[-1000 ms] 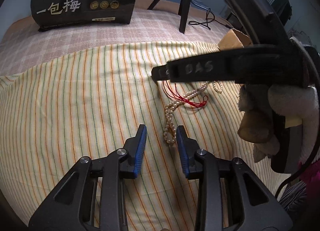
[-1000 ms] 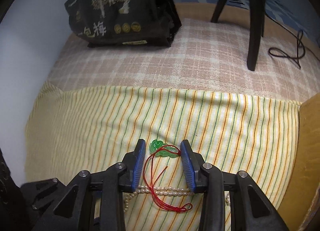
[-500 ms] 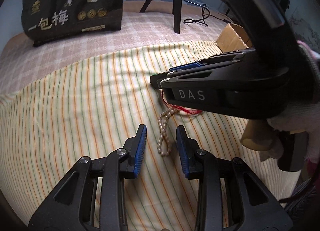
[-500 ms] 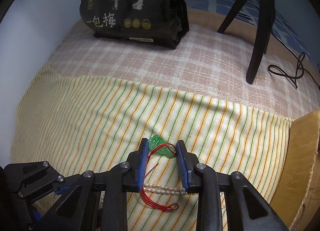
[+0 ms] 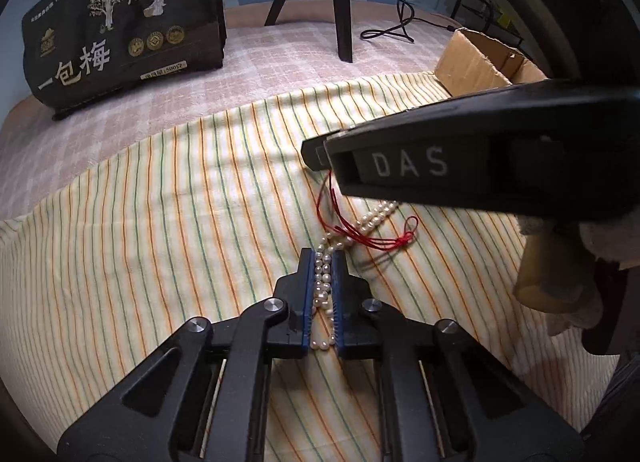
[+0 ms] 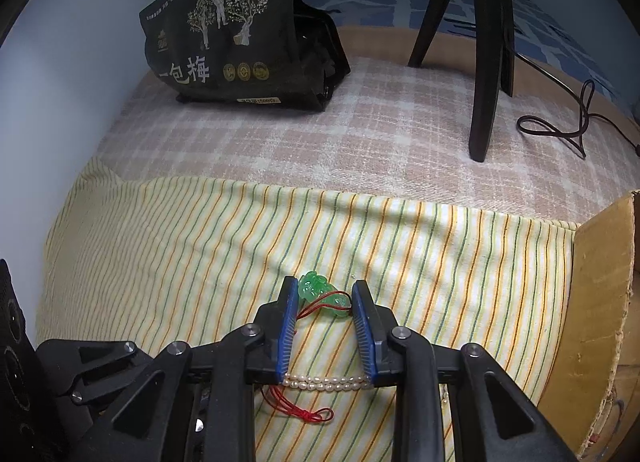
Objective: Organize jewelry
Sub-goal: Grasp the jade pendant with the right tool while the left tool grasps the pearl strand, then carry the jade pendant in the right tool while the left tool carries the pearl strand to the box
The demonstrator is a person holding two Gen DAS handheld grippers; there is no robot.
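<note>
Left wrist view: the left tongs (image 5: 323, 294) are clenched on the looped end of the pearl necklace (image 5: 325, 282), the two strands pinched side by side between the blue pads. That grip probably pins the pearls while the other piece, whose red cord (image 5: 360, 236) lies across them, is drawn clear. The rest of the strand trails away over the striped cloth (image 5: 160, 222) and passes under the right tongs (image 5: 316, 154), which cross the picture from the right.

In the right wrist view, the right tongs (image 6: 326, 298) grasp the green jade pendant (image 6: 322, 297) near their tips, the pads pressing on its two ends. Its red cord (image 6: 304, 412) runs back between the fingers and ends in a knotted loop beyond the pearls (image 6: 326, 384), which lie crosswise behind the pads. The cord over the pearls is the likely snag: lifting the pendant could drag the strand along.

An open cardboard box (image 6: 600, 302) stands just beside the cloth on the right, a fair guess for where the jewelry goes. Farther off on the checked blanket (image 6: 280, 142) are a black printed bag (image 6: 232, 38), the tripod legs (image 6: 486, 74) and a black cable (image 6: 560, 130), all well apart from the work.
</note>
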